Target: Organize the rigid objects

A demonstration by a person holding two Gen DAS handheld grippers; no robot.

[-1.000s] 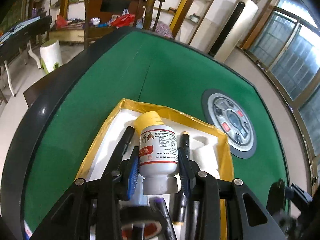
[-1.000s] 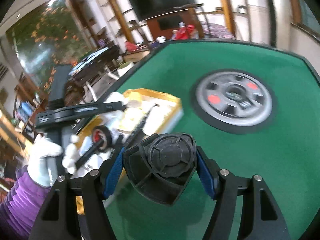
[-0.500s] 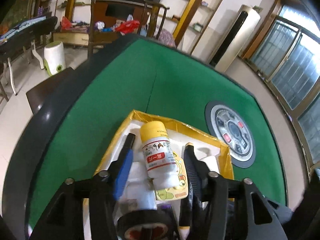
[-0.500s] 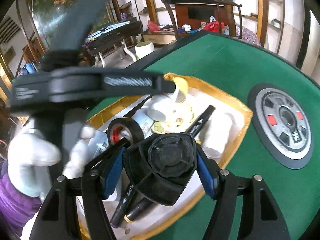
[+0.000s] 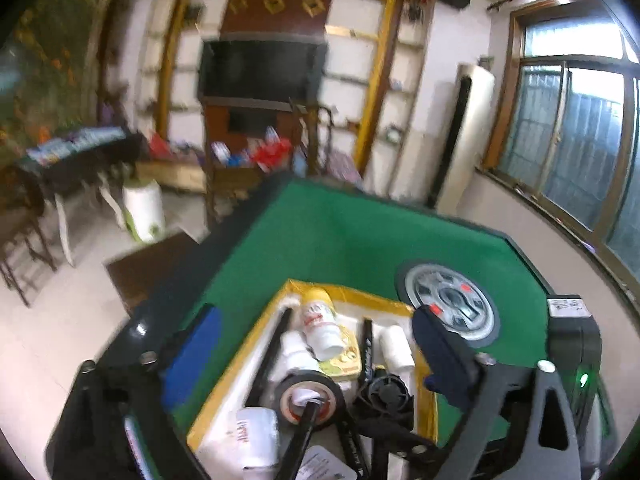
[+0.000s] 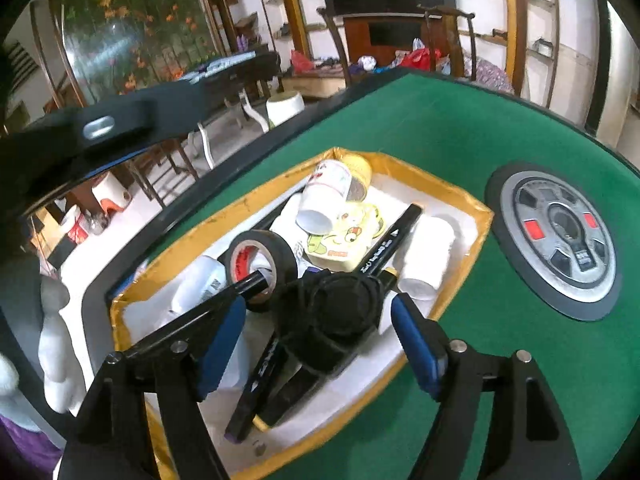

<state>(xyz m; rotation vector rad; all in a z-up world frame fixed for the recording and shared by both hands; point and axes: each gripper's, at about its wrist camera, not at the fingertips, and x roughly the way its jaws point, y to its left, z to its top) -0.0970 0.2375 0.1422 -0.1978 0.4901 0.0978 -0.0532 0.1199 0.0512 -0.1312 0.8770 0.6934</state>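
Crowdedly, tray (image 6: 472, 208) packed: tape roll (image 6: 260, 264), markers (image 6: 394, 236), bottle (image 6: 328, 196), fan (image 6: 340, 316).

Left hand-held gripper (image 5: 316, 344) spread wide, blue pads empty, above gold-rimmed tray (image 5: 352, 294) on green tabletop (image 5: 340, 240). In tray: yellow-capped white bottle (image 5: 320, 322) lying on its side, black tape roll (image 5: 310, 398), black marker (image 5: 367, 350), small black fan (image 5: 386, 394). Round grey dial (image 5: 450, 304) right of tray.
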